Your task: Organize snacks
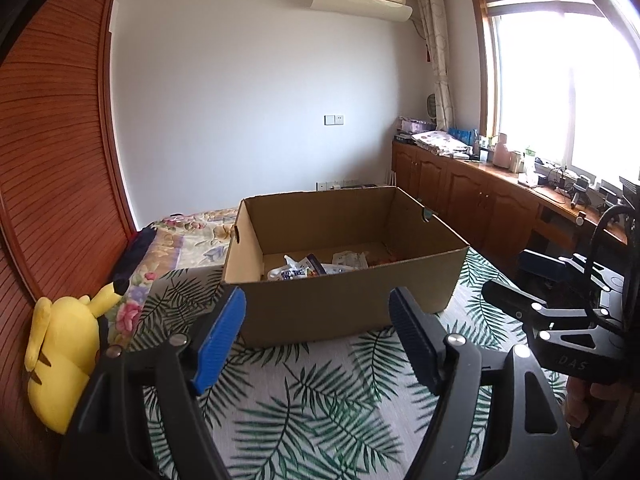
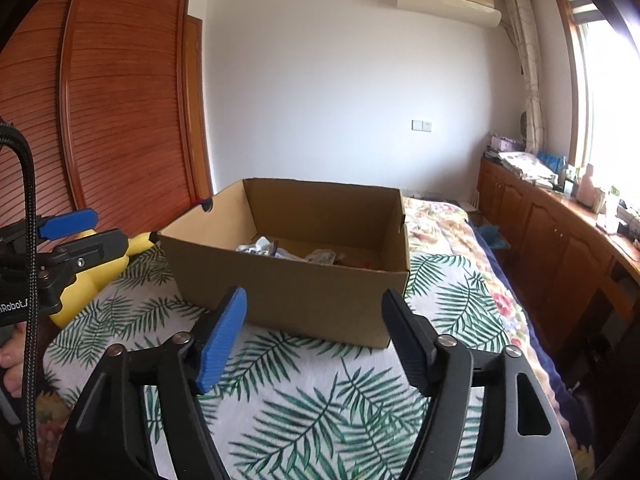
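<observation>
Bed: leaf-print cover, soft footing.
Cardboard box: open-topped, on bed ahead of both grippers.
Snacks: several packets on box floor.
Risk, judged: box shoved or tipped on soft cover if gripper catches near wall.
Left gripper: angled slightly down toward box, jaws apart, empty.
Right gripper: same pose, jaws apart, empty.

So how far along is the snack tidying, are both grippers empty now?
Done: several snack packets already lie in the cardboard box on the bed. In hand: nothing; the left gripper and right gripper are both open and empty, short of the box. Left: no loose snacks show on the leaf-print cover, so possibly nothing.
</observation>
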A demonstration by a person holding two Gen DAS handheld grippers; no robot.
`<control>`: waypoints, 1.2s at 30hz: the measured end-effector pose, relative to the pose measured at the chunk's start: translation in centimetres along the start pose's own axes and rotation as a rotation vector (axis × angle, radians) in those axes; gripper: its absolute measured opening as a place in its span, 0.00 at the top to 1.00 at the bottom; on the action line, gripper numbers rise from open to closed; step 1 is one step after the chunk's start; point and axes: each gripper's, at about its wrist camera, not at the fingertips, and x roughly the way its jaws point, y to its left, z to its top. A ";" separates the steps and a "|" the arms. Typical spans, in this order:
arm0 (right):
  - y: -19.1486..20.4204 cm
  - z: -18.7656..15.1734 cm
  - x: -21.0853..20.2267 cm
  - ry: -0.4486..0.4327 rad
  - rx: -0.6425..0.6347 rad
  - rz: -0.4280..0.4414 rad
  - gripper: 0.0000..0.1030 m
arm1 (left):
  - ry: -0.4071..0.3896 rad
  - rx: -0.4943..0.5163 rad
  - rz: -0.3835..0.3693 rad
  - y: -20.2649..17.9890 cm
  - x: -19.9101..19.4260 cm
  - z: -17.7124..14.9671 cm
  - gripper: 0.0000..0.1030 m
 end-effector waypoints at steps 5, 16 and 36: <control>0.2 -0.6 -2.1 -0.034 0.017 0.002 0.13 | -0.015 -0.005 0.008 -0.1 -1.5 -0.9 0.22; 0.0 -1.7 -3.3 -0.040 0.030 -0.021 0.03 | -0.034 -0.029 0.026 0.0 -2.7 -2.8 0.11; 0.1 -4.1 -4.4 -0.036 0.061 -0.059 0.01 | -0.031 -0.022 0.109 -0.9 -3.2 -5.9 0.00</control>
